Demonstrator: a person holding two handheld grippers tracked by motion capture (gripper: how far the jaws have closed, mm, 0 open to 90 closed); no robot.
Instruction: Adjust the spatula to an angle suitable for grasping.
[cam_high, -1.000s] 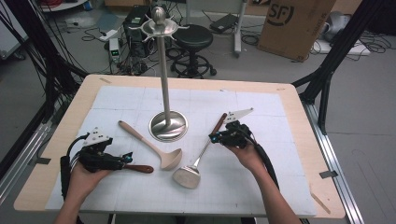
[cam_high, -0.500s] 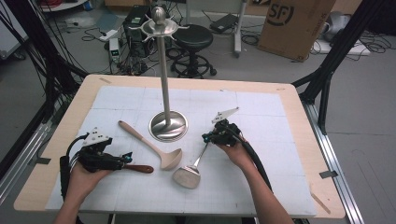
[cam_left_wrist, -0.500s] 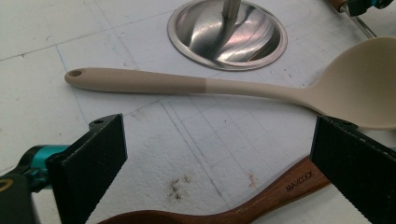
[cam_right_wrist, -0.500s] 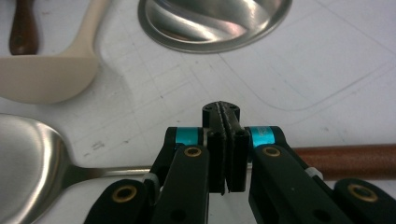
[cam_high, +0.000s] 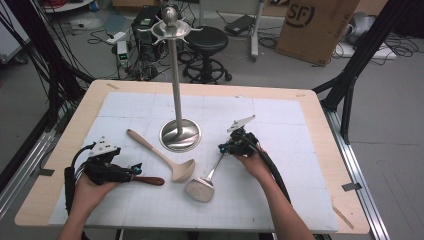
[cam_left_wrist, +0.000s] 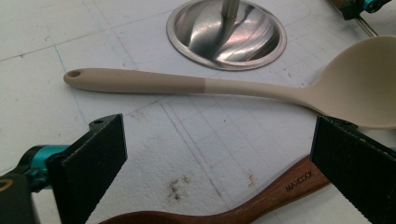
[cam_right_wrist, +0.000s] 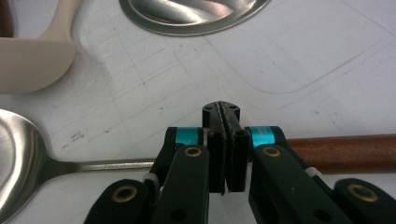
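A steel utensil stand (cam_high: 176, 90) rises from its round base (cam_left_wrist: 227, 32) at mid-table. A beige ladle (cam_high: 160, 155) (cam_left_wrist: 187, 85) lies in front of it. A steel turner (cam_high: 201, 189) with a reddish wooden handle (cam_right_wrist: 341, 153) lies to the right. My right gripper (cam_high: 223, 148) (cam_right_wrist: 223, 112) is shut, its jaws right over the place where the steel shaft (cam_right_wrist: 116, 164) meets that handle. My left gripper (cam_high: 133, 171) (cam_left_wrist: 222, 144) stands wide open at the front left. A dark wooden handle (cam_high: 150, 180) (cam_left_wrist: 289, 186) marked MAXCOOK lies between its jaws, and its far end is hidden.
A white gridded mat (cam_high: 280, 200) covers the wooden table (cam_high: 350, 200). The ladle's bowl (cam_right_wrist: 32, 60) lies close to the turner's head. Beyond the far edge stand a black stool (cam_high: 207, 40), a cardboard box (cam_high: 312, 25) and cables.
My right gripper has slid left and a little toward the stand's base, and now covers the turner's handle. The left gripper and the utensils have stayed put.
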